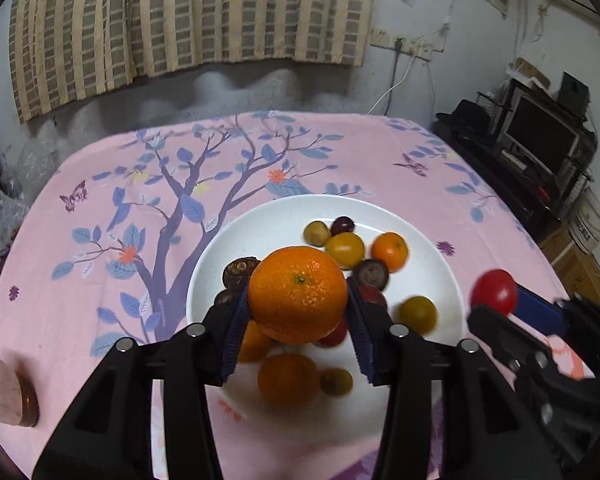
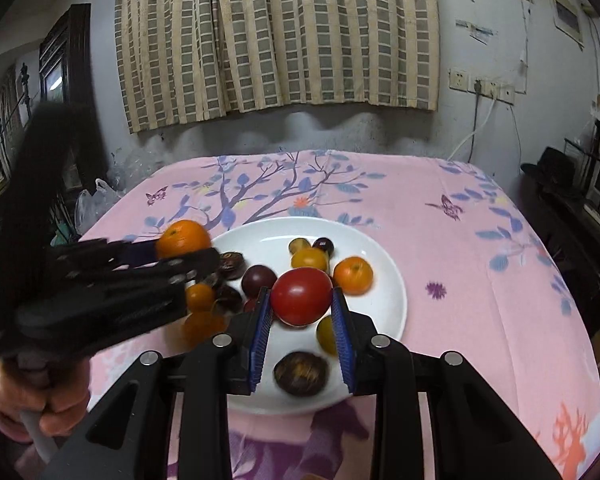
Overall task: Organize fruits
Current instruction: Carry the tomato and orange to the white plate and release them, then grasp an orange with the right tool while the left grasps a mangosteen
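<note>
A white plate (image 1: 428, 240) on the pink tablecloth holds several small fruits: oranges, yellow and dark purple ones. My left gripper (image 1: 298, 304) is shut on a large orange (image 1: 298, 292) and holds it above the plate. My right gripper (image 2: 302, 308) is shut on a red tomato (image 2: 301, 296), also above the plate (image 2: 384, 296). In the left wrist view the right gripper with the tomato (image 1: 494, 291) is at the right. In the right wrist view the left gripper with the orange (image 2: 184, 238) is at the left.
A jar (image 1: 4, 392) stands at the table's left front edge. Plastic bags (image 1: 0, 216) lie off the table's left side. A dark shelf with a monitor (image 1: 540, 140) stands to the right. Curtains hang on the wall behind the table.
</note>
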The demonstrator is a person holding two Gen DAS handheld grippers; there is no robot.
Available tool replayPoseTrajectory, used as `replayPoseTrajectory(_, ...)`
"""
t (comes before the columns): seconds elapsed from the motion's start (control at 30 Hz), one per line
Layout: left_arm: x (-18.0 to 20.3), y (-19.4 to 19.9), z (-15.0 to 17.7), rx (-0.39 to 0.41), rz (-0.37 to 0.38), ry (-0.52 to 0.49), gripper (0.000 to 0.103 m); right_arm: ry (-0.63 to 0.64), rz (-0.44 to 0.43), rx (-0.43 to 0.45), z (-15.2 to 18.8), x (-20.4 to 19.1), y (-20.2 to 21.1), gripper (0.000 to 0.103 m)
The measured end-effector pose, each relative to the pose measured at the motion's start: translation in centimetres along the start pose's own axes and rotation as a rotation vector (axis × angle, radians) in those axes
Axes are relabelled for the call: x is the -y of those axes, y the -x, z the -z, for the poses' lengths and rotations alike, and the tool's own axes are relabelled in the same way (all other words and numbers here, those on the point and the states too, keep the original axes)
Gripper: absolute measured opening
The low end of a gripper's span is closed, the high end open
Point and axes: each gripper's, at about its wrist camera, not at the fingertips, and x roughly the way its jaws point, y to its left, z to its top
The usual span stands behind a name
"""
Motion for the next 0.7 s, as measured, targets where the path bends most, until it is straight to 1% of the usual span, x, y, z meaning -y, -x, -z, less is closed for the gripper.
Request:
replayPoseTrajectory(0.03,-0.3,-0.5,-0.2,-0.027,-0.042,0.026,0.087,0.0,-0.002,-0.007,0.0,0.2,-0.1,0.066)
replayPoseTrajectory(0.07,-0.6,-0.2,-0.1,-0.02,-0.058,0.047,0.089,-0.002,-0.002,-0.012,0.3,0.3,0.0,0.068)
replayPoseTrajectory(0.13,-1.1,1.4,0.9,0.026,-0.025,0.067,0.089,0.009,-0.016,0.0,1.0,0.5,1.2,0.068)
replayPoseTrajectory(0.17,-1.1,2.5,1.8,0.033,-0.013,0.063,0.09,0.016,-0.012,0.006,1.4,0.6,1.9,0.068)
replayPoseTrajectory(0.23,-0.9,4.1,3.5,0.018,-0.014,0.051,0.093,0.03,0.005,0.015,2.8,1.0,3.8,0.068)
replayPoseTrajectory(0.33,-0.3,7.0,7.7,-0.001,-0.019,0.022,0.094,0.039,0.011,-0.011,5.5,1.7,6.1,0.068)
replayPoseTrajectory(0.43,0.2,9.0,11.5,0.011,-0.001,0.018,0.096,0.026,0.009,-0.051,9.0,2.4,8.5,0.068)
replayPoseTrajectory(0.47,0.5,9.7,13.2,0.012,0.003,0.018,0.096,0.016,0.012,-0.061,10.0,2.5,9.3,0.068)
replayPoseTrajectory(0.57,1.4,10.3,16.9,0.017,0.013,0.009,0.097,-0.01,-0.005,-0.091,13.5,2.4,11.4,0.068)
replayPoseTrajectory(0.6,1.6,10.3,17.6,0.015,0.014,0.003,0.097,-0.005,-0.014,-0.104,14.1,2.1,11.5,0.068)
replayPoseTrajectory(0.63,1.9,10.0,18.5,0.003,0.024,-0.005,0.097,0.013,-0.019,-0.124,14.9,1.4,11.5,0.068)
replayPoseTrajectory(0.7,2.3,9.6,19.4,-0.034,0.033,-0.018,0.097,0.058,0.001,-0.154,16.0,0.3,11.0,0.068)
